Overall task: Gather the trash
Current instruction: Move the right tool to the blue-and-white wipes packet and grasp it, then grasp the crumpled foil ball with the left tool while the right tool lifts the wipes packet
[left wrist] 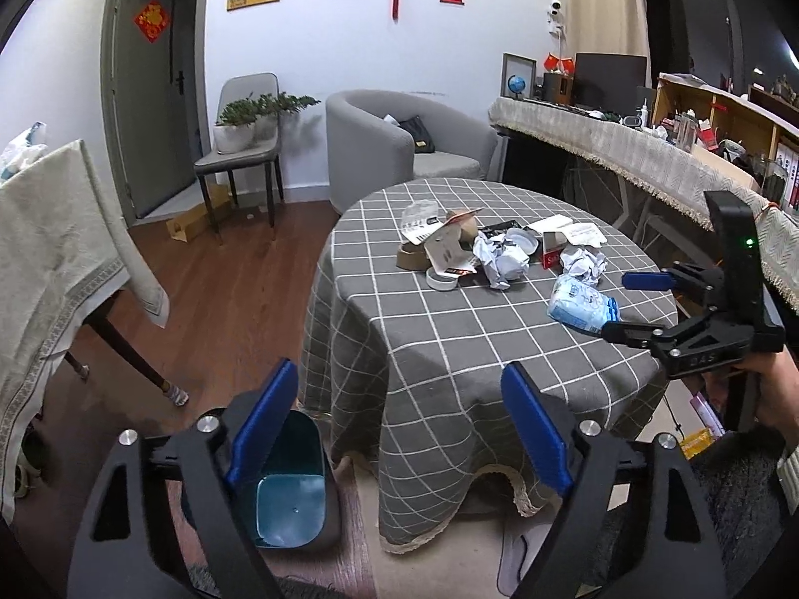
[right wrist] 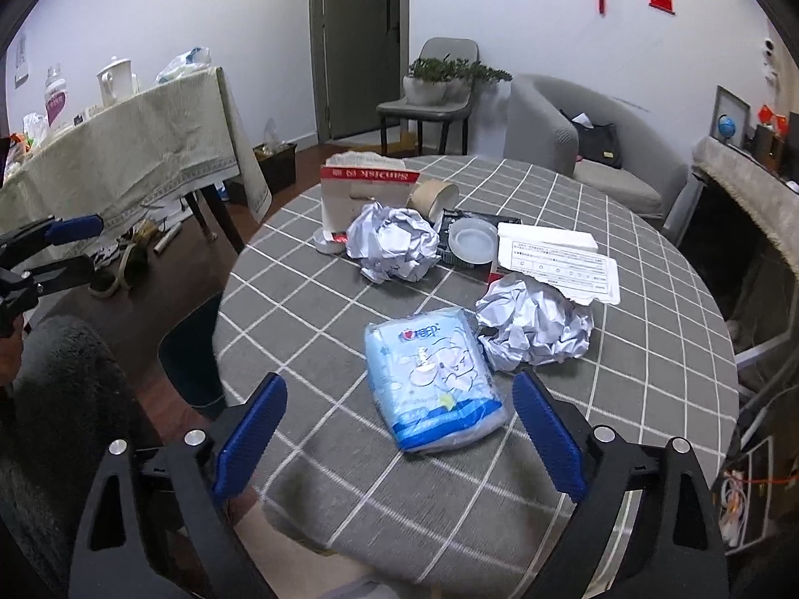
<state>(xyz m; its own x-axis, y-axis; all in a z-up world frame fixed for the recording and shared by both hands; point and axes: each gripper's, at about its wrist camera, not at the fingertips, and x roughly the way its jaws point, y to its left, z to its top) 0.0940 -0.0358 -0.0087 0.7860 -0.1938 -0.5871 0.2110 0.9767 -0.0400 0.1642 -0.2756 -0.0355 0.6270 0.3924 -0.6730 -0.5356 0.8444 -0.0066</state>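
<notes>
A round table with a grey checked cloth (left wrist: 424, 349) (right wrist: 309, 309) holds trash: a blue tissue packet (right wrist: 432, 384) (left wrist: 579, 304), two crumpled white paper balls (right wrist: 389, 244) (right wrist: 537, 327), a tape roll (right wrist: 432, 197), a white lid (right wrist: 472, 244), a printed form (right wrist: 554, 262) and a red-edged card (right wrist: 367, 189). My right gripper (right wrist: 399, 439) is open, its jaws astride the near end of the tissue packet, just above the cloth. It also shows in the left wrist view (left wrist: 619, 302). My left gripper (left wrist: 399, 429) is open and empty above a dark bin (left wrist: 289, 489) on the floor.
A grey armchair (left wrist: 399, 145) and a chair with potted plants (left wrist: 244, 149) stand behind the table. A cloth-covered table (right wrist: 125, 159) is on the left. A long draped counter (left wrist: 624, 149) with clutter runs on the right. A cardboard box (left wrist: 192, 222) lies on the wood floor.
</notes>
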